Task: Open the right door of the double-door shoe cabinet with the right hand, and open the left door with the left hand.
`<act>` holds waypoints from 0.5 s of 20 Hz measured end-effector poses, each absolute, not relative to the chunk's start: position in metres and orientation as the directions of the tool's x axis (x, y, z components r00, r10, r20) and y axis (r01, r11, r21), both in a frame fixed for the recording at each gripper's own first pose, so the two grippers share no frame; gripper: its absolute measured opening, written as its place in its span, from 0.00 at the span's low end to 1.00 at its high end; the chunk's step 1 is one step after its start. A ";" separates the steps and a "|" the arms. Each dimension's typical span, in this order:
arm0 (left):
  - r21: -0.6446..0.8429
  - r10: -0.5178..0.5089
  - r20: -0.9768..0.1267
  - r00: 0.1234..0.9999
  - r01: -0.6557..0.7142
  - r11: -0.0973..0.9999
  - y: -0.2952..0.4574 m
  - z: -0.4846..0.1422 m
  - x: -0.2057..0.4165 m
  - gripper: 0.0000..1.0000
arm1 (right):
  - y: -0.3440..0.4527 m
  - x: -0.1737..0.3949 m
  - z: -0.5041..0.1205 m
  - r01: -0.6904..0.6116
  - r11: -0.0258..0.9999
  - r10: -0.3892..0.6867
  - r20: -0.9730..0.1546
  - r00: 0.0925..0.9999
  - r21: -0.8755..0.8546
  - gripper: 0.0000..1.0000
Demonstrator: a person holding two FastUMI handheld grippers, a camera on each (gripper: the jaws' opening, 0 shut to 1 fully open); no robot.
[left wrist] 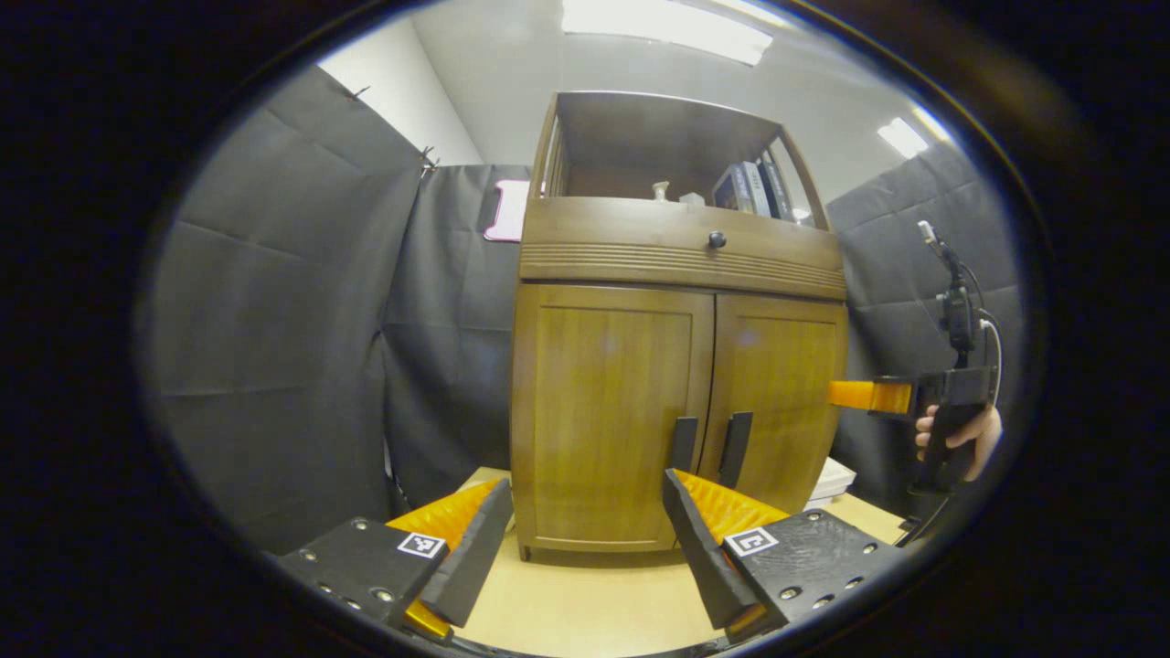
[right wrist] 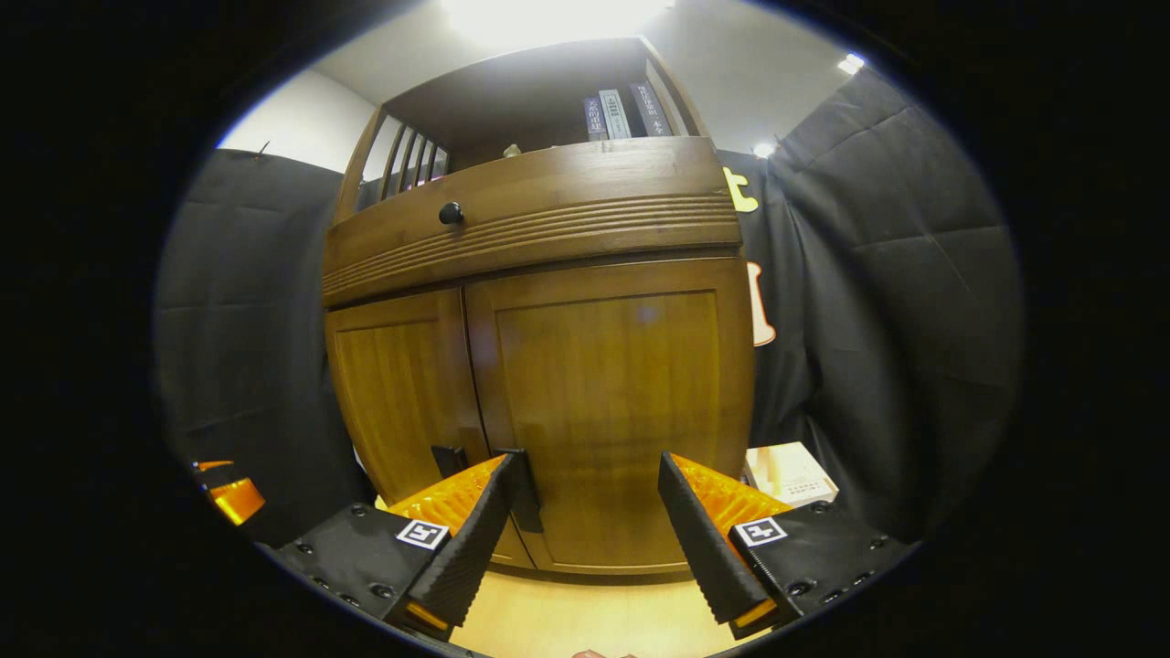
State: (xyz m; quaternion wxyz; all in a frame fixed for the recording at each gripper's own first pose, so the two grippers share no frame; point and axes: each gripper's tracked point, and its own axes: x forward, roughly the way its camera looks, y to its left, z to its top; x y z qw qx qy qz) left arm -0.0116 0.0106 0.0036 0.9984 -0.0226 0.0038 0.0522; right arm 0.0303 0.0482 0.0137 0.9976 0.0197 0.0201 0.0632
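Shoe cabinet (left wrist: 676, 320) doors flush shut; both claws gape, well short

In the right gripper view, the right door's handle (right wrist: 528, 493) is partly hidden behind the right gripper's (right wrist: 585, 535) near finger, lower centre. The left gripper (right wrist: 228, 493) is cut off at the lower left edge. Books (right wrist: 622, 111) up top are too small to read.

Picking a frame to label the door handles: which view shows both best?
Left gripper view: both door handles stand unobstructed between the closed doors. In the right gripper view, the right gripper's left finger partly covers them.
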 end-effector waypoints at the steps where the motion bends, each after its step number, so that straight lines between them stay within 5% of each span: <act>1: -0.044 0.111 -0.017 0.994 -0.111 0.993 0.011 0.002 -0.012 0.95 | 0.052 0.036 0.017 -0.130 0.991 0.132 -0.031 0.991 0.045 0.93; 9: -0.086 0.184 -0.027 0.983 -0.185 0.979 0.016 0.002 -0.015 0.95 | 0.097 0.082 0.015 -0.199 0.979 0.200 -0.019 0.980 0.035 0.98; 10: -0.085 0.193 -0.035 0.981 -0.195 0.977 0.018 0.001 -0.015 0.95 | 0.103 0.087 0.012 -0.206 0.978 0.207 -0.026 0.978 0.026 0.92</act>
